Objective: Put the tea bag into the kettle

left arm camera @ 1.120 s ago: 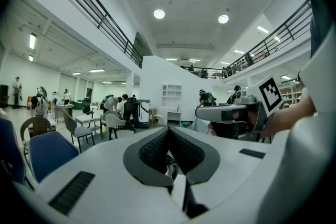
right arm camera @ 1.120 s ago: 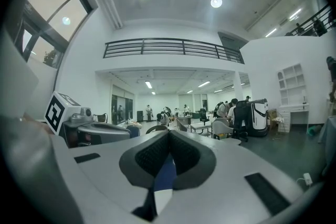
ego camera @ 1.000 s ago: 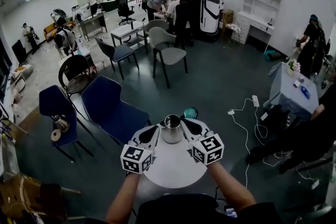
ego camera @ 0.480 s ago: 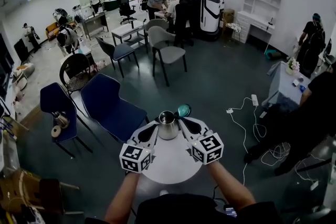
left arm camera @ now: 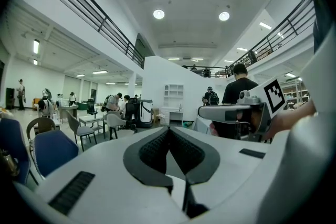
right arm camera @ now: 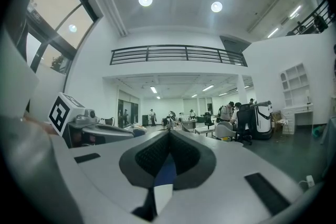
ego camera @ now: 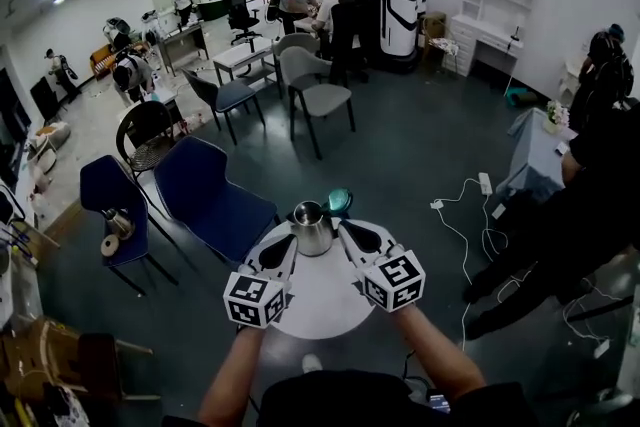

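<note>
- Kettle (ego camera: 312,227): finished in shiny silver metal.
- Round object (ego camera: 339,201) just beyond the kettle: coloured teal.
- Round table (ego camera: 320,302): white.
- Left gripper (ego camera: 289,242) and right gripper (ego camera: 344,231): shells are moulded in white and pads are ribbed in black. The cubes are printed with black-and-white square markers.
- Near chairs (ego camera: 213,202), left: upholstered in dark blue.
- Far chairs (ego camera: 318,97): grey.
- Floor (ego camera: 420,145): dark grey-green.
- Power strip (ego camera: 484,184), right: white.

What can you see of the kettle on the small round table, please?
The kettle looks like shiny metal, a squat cylinder with its top open, standing upright at the far edge of the white round table. A teal object sits behind it. The left gripper and right gripper flank it; contact cannot be judged.
</note>
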Tool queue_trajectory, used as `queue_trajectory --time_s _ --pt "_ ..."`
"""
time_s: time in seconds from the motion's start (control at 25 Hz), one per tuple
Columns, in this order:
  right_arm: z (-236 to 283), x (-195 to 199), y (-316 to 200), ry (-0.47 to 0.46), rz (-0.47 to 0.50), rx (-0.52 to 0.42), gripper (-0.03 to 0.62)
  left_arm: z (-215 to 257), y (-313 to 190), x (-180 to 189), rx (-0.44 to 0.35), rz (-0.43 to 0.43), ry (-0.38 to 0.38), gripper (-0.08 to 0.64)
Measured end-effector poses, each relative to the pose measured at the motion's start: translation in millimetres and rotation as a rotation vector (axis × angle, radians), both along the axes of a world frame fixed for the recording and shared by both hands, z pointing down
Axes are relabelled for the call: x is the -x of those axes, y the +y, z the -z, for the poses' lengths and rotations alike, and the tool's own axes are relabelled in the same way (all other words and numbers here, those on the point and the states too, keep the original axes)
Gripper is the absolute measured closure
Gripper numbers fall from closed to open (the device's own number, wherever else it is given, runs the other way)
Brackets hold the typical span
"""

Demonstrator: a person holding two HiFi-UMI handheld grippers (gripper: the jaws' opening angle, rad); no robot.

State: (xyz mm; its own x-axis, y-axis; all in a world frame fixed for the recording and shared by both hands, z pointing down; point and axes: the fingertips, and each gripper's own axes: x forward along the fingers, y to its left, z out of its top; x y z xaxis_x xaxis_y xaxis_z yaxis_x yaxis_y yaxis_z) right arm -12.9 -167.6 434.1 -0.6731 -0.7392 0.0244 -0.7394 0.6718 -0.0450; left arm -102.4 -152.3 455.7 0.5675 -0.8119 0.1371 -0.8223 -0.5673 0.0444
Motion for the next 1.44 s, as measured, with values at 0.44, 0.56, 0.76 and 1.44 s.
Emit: queue_trajectory --time_s 0.44,0.56,0.76,1.44 --pt "-8 -45 58 0.007 0.012 0.002 0.572 3 56 -44 -0.016 0.003 -0.018 0.545" --pt "-8 -51 72 0.008 0.019 0.001 0.572 3 70 -51 -0.016 0.009 -0.017 0.545" --pt "-3 -63 96 0.008 0.026 0.003 0.572 8 95 -64 -0.017 0.016 -0.017 0.545" --pt "-12 -92 151 -0.018 0.038 0.001 0.574 2 154 -91 -0.018 0.039 -0.025 0.545"
